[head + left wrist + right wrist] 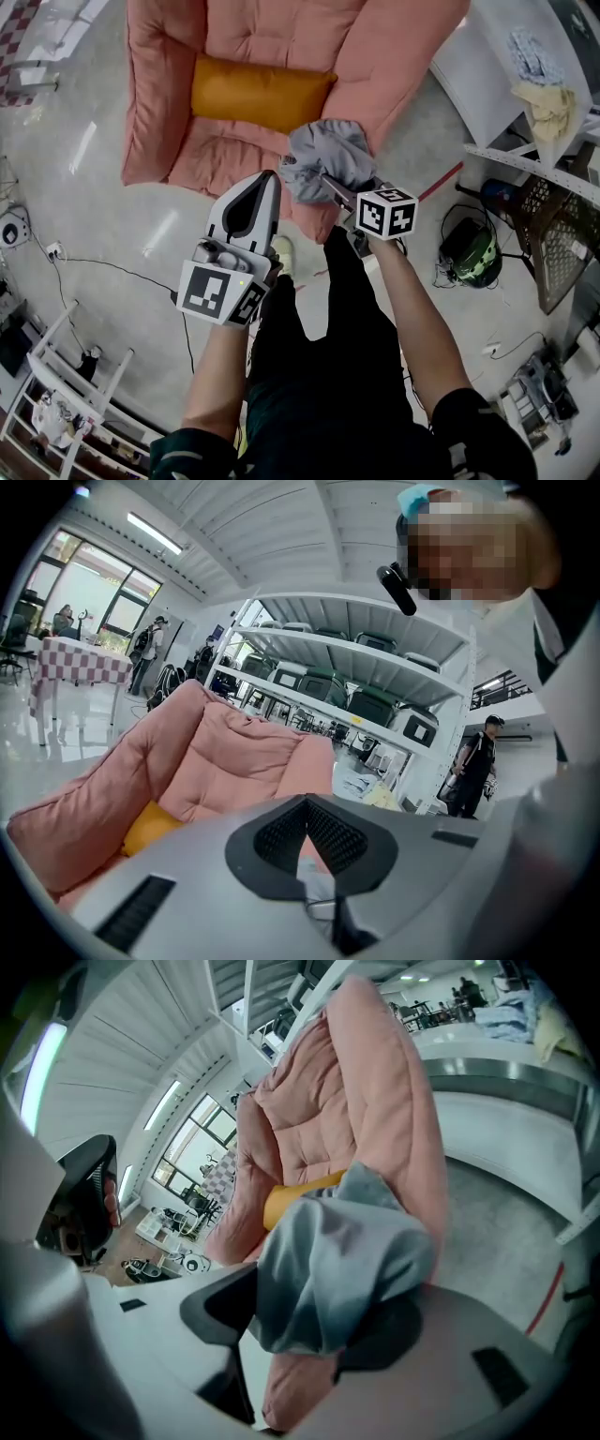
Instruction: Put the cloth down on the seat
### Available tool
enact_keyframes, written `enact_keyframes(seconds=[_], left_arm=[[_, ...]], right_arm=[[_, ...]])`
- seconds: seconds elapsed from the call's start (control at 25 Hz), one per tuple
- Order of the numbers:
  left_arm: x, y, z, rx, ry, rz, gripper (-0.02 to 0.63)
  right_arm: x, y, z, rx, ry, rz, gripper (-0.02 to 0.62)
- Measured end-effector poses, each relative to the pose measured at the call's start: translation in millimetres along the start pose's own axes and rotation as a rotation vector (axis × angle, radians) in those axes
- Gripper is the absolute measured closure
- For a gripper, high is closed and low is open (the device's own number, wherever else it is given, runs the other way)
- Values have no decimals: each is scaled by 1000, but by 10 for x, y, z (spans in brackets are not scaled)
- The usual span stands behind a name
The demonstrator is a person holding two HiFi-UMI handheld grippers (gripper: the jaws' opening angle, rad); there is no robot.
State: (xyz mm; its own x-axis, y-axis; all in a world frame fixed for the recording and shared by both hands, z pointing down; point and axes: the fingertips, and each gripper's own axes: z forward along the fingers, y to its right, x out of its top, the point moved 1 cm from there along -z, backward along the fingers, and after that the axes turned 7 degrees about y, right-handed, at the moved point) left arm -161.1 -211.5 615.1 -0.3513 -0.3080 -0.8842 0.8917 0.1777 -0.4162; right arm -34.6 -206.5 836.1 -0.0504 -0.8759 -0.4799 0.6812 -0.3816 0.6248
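Note:
A grey cloth [328, 155] hangs bunched over the front edge of the pink padded seat [234, 37], which has an orange cushion [258, 94] lying across it. My right gripper [328, 187] reaches into the cloth from below. In the right gripper view the cloth [328, 1260] lies loosely between the wide-spread jaws of the right gripper [328, 1293], draped on one of them; the pads are not pressing it. My left gripper [265, 183] points at the seat's front edge just left of the cloth, jaws closed to a point with nothing in them [305, 803].
Metal shelving [553, 141] with cloths on it stands to the right. A green and black device [473, 253] and cables lie on the floor beside it. A white rack [56, 375] is at lower left. The person's dark-trousered legs [319, 319] are below the grippers.

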Motion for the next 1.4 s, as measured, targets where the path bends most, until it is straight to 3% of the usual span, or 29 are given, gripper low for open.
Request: enact_keyframes(seconds=[0.4,0.6,0.72,1.08,1.4], left_arm=[[-1,251,19,-53,-36,11,600],[12,375,-41,-55,-82,26,600],[60,506,-77,-77,-89,26,600],[419,880,-252,-126,-118,-9,600],[891,1115,-504,-179,-107,3,600]], right_arm=[[-82,223,-541,-133,25,33,348],[26,134,-854,-169,91,-14,352],[193,-15,-1078,-176,148,-73,381],[832,-736,-1906,-177,384,-229,558],[1301,-1382,-2545,-158,544,-301,575]])
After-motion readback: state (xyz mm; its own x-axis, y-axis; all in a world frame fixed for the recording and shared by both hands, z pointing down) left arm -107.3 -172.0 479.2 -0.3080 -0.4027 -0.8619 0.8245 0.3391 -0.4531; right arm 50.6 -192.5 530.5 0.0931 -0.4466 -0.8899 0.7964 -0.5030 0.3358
